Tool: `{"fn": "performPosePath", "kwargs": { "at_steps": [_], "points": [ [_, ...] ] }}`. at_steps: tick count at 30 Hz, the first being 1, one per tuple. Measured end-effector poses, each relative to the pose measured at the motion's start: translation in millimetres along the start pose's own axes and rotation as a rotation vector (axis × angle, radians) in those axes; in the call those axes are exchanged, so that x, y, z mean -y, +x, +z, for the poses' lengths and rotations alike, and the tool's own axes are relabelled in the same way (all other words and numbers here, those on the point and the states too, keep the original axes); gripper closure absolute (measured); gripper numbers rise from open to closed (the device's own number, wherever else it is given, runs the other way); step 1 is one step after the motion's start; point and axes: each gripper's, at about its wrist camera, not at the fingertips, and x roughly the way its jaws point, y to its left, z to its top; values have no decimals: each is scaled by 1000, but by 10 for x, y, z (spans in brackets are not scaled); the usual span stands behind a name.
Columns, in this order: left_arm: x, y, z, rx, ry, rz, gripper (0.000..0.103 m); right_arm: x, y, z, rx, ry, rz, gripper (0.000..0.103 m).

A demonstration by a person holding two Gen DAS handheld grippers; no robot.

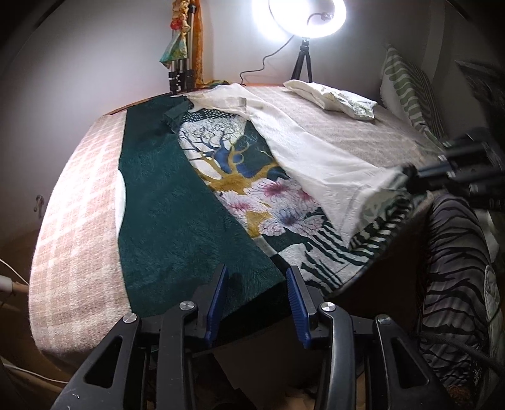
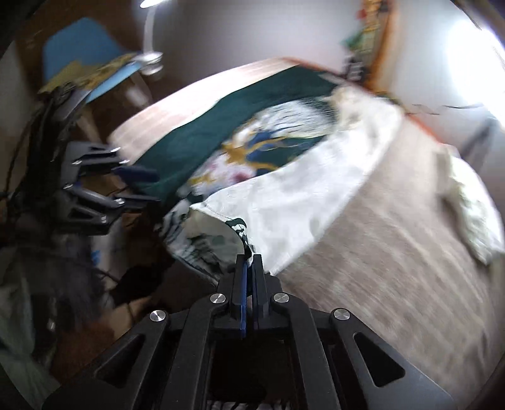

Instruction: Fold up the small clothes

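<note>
A large printed cloth lies spread across a bed covered in a pink-and-cream checked blanket. The cloth is dark green along one side, with a gold and blue tree, pink flowers and black-and-white stripes toward the near edge. Its right portion is turned over, so the pale cream underside faces up and lies across the printed face.

The right claw has its fingers pressed together on the near corner of that turned-over cream layer, and the corner stands raised above the bed edge. In the left wrist view the same claw comes in from the right with the fabric bunched at its tip. The right wrist view is smeared, so the exact fold line near the corner is hard to make out.

The left claw is spread wide at the near edge of the green part, with the hem lying between its blue pads; it grips nothing.

Toward the far end of the bed lies a folded white bundle, with a green-and-white patterned pillow beside it. A bright ring light on a small tripod stands behind the bed.
</note>
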Motion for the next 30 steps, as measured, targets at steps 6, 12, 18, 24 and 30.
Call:
{"fn": "performPosePath", "kwargs": {
  "at_steps": [6,12,18,24,30],
  "points": [
    [-171,-150,-31,15,-26,34,65,-281,119,-313,-88,-73,-48,101],
    [-396,-242,-101,15,-91,63,65,23,-48,-434,-54,32,52,94],
    [-620,-353,-169,18,-176,82,64,-12,84,-409,-25,-17,80,68],
    [-629,-411,-177,15,-158,97,64,-80,283,-342,-20,-208,118,68],
    [-563,-319,-178,-18,-129,87,64,-223,402,-278,-109,-451,98,79]
  ]
}}
